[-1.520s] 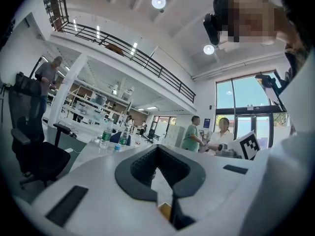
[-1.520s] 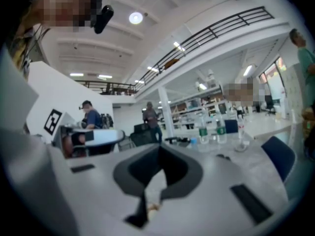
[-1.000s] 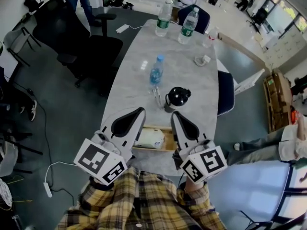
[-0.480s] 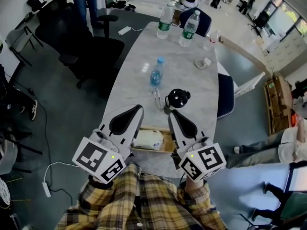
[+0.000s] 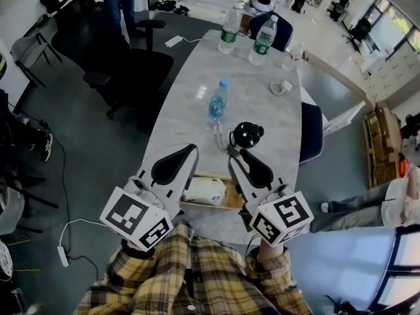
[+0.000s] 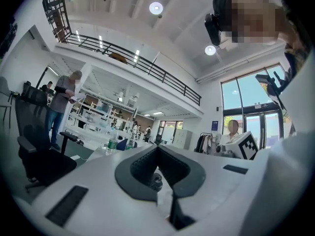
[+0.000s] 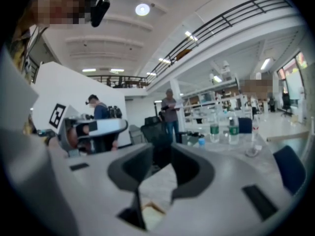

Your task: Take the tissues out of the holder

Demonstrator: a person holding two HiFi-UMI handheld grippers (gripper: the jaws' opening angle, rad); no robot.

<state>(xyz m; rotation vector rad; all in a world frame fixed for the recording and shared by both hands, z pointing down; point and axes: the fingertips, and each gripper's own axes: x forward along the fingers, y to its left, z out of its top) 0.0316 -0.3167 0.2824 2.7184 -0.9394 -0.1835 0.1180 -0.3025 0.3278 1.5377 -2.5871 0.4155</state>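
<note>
A shallow wooden holder [image 5: 231, 202] sits at the near end of the marble table, with a white tissue pack [image 5: 205, 190] lying in it. My left gripper [image 5: 191, 149] hovers over the holder's left side. Its jaws meet at the tips [image 6: 157, 148], so it is shut on nothing. My right gripper [image 5: 231, 159] hangs over the holder's right side, pointing slightly down. Its jaws [image 7: 162, 154] have just been opening and stand apart. Only the table top and a strip of pale wood [image 7: 151, 211] show between them. Neither gripper touches the tissues.
Just beyond the holder stand a black round-lidded jug [image 5: 248, 135] and a blue-capped water bottle [image 5: 216, 100]. Two more bottles [image 5: 231, 21] stand at the table's far end. Black office chairs [image 5: 125, 64] are at the left and a blue chair [image 5: 310, 130] at the right.
The right gripper has shifted and turned a little above the holder. The left gripper and the tissue pack have stayed where they were.
</note>
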